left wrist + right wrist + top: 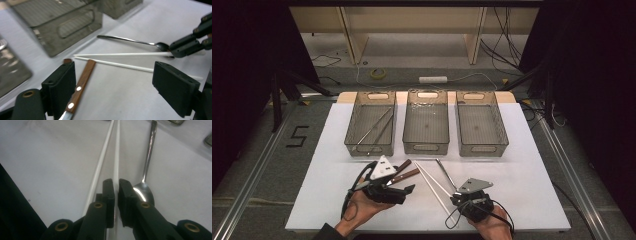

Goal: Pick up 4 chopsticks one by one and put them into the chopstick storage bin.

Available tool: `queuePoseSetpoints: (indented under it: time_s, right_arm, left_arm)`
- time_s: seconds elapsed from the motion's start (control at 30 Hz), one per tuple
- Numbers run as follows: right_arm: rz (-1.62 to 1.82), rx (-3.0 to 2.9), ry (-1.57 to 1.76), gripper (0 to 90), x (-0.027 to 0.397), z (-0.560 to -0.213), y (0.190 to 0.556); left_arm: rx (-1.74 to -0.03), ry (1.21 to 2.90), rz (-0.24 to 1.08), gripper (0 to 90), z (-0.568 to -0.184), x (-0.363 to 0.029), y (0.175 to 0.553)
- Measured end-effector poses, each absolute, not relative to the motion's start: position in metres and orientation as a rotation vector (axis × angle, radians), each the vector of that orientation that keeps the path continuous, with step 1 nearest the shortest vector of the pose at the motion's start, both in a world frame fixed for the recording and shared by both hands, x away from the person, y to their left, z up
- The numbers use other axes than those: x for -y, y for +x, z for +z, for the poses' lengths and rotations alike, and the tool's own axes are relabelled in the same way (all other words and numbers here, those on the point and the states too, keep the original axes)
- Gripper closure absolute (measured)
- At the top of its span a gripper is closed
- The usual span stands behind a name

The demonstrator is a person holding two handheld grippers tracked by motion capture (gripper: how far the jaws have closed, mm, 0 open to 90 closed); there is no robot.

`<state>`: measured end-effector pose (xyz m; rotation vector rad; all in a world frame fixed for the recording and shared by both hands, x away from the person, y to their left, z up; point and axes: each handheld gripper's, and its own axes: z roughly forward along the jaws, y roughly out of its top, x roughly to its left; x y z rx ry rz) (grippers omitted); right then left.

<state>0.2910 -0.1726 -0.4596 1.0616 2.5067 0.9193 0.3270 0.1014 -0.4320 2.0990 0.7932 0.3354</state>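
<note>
At lower left of the high view the left gripper (408, 189) hovers with jaws spread over two wooden-handled knives (404, 175), ready to grasp, while at lower centre-right the right gripper (455, 199) pinches one white chopstick (116, 167) beside a spoon (147, 162), below three bins (427, 146) awaiting sorting.

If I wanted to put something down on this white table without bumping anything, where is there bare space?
Bare room lies on the white table right of the spoon, below the right bin, and on the left strip beside the left bin. It is crowded at the front middle: wooden-handled knives, white chopsticks, spoon and both grippers. The middle bin and right bin look empty.
</note>
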Motion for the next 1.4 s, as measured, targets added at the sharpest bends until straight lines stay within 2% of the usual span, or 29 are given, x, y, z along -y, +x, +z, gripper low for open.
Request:
queuePoseSetpoints:
  time_s: [0.23, 0.57, 1.17, 1.4]
  right_arm:
    - [0.891, -2.539, 1.019, 84.8, 0.172, -0.456, 0.292]
    - [0.890, -2.550, 1.011, 84.7, 0.174, -0.454, 0.293]
    - [0.882, -2.561, 0.979, 84.7, 0.175, -0.450, 0.294]
    - [0.892, -2.570, 0.976, 84.6, 0.176, -0.447, 0.296]
  left_arm:
    - [-0.646, 2.278, 0.295, 22.1, -0.445, -0.064, 0.349]
    - [-0.442, 2.435, 0.326, 28.4, -0.461, -0.027, 0.364]
    - [-0.272, 2.515, 0.388, 44.0, -0.471, -0.008, 0.369]
    - [-0.185, 2.517, 0.423, 53.7, -0.470, -0.006, 0.364]
